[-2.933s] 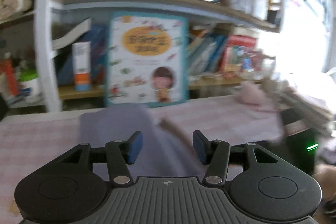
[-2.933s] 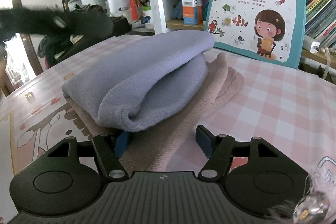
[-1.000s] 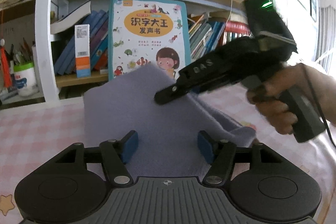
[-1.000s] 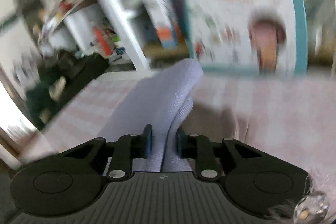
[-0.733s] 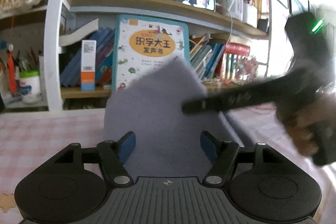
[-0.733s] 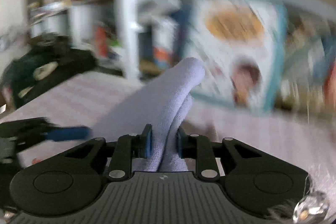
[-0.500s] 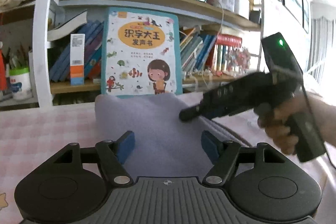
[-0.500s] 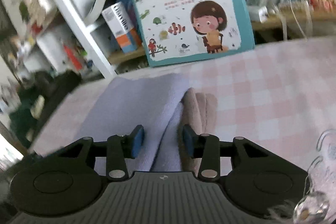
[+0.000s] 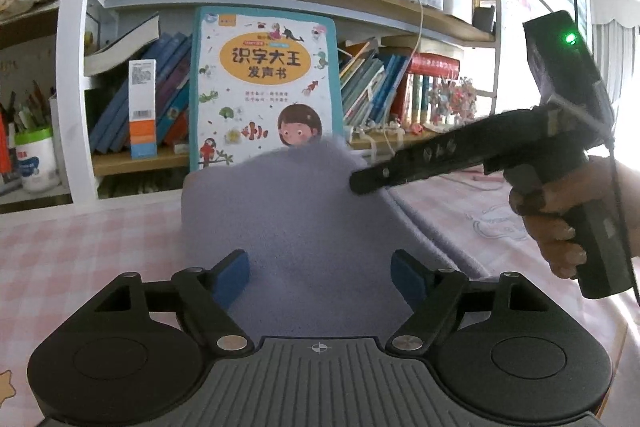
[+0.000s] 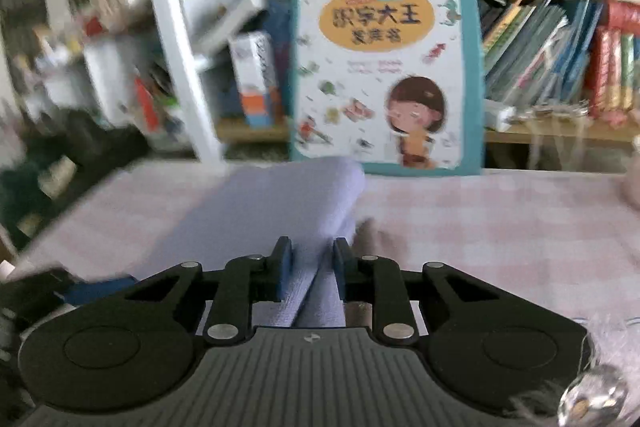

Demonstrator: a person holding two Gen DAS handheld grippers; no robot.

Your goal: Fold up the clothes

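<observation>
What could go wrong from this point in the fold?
1. Only the right tool pinches the lavender cloth; the left tool is opening, its pads clear of the fabric, so the raised fold may sag or skew.
2. The lifted edge stands near the picture book propped behind it, and might knock it.
3. The tan cloth underneath may get dragged.

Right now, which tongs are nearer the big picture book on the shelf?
Right. The right tongs reach the far edge of the cloth, just before the book; the left tongs, opening, sit at the cloth's near end.
</observation>
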